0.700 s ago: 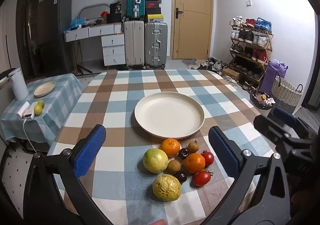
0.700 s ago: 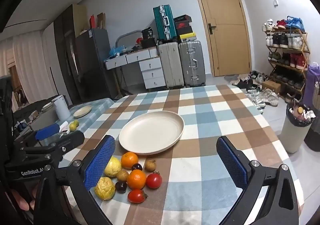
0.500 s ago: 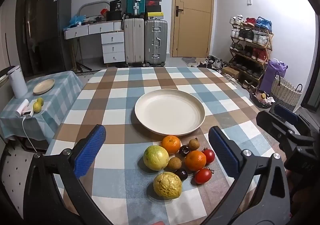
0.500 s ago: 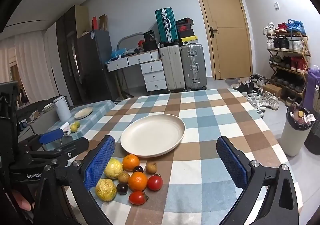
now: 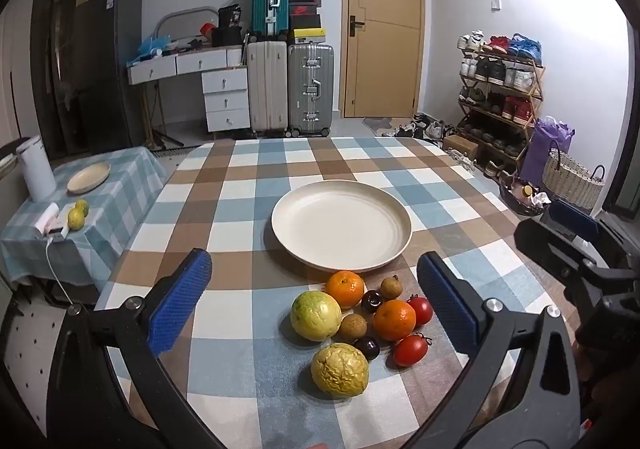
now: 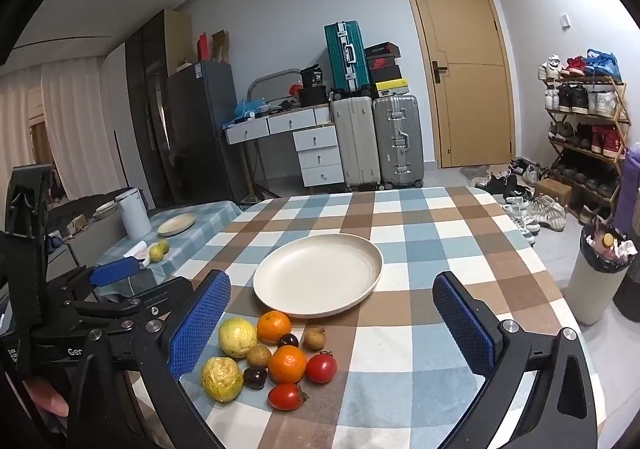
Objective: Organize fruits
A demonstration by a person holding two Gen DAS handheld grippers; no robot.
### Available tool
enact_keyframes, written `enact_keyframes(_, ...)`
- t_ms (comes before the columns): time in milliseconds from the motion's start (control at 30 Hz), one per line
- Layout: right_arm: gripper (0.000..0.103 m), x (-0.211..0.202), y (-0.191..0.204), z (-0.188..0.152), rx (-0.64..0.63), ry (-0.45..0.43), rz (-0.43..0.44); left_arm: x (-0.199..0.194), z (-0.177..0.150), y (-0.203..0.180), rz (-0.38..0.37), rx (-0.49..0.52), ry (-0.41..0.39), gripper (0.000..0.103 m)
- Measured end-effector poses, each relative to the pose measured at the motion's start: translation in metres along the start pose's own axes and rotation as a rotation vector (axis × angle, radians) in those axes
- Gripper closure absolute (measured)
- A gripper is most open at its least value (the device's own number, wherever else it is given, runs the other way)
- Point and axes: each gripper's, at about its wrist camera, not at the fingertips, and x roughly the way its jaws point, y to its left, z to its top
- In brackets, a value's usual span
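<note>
An empty cream plate (image 5: 341, 225) (image 6: 318, 275) sits mid-table on the checked cloth. Just in front of it lies a cluster of fruit: a green-yellow guava (image 5: 316, 315) (image 6: 237, 337), a wrinkled yellow fruit (image 5: 340, 369) (image 6: 222, 378), two oranges (image 5: 345, 288) (image 5: 394, 320), two tomatoes (image 5: 411, 350) (image 5: 421, 310), and small dark and brown fruits. My left gripper (image 5: 312, 261) (image 6: 148, 281) hovers open above the cluster, left of the table's near edge. My right gripper (image 6: 330, 285) (image 5: 556, 225) hovers open to the right of the fruit. Neither touches anything.
A low side table (image 5: 120, 185) at the left carries a small plate (image 5: 89, 177), a white jug (image 5: 36, 169) and two small yellow-green fruits (image 5: 76, 218). A bin (image 6: 600, 273) stands by the table's right edge. Suitcases, a desk, a door and a shoe rack line the far walls.
The right wrist view has drifted slightly, so plate and fruit sit a little further right and lower. Both grippers stay open and empty; the fruit has not moved.
</note>
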Motion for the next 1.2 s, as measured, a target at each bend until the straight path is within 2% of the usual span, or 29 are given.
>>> enact_keyframes(533, 0.000, 0.004, 0.001, -0.002, 0.001, 0.036, 0.021, -0.008, -0.004, -0.003, -0.005, 0.007, -0.031, 0.000)
enact_keyframes(1200, 0.000, 0.003, -0.005, -0.001, 0.008, 0.030, 0.006, -0.003, -0.008, -0.001, -0.022, 0.006, -0.016, 0.000)
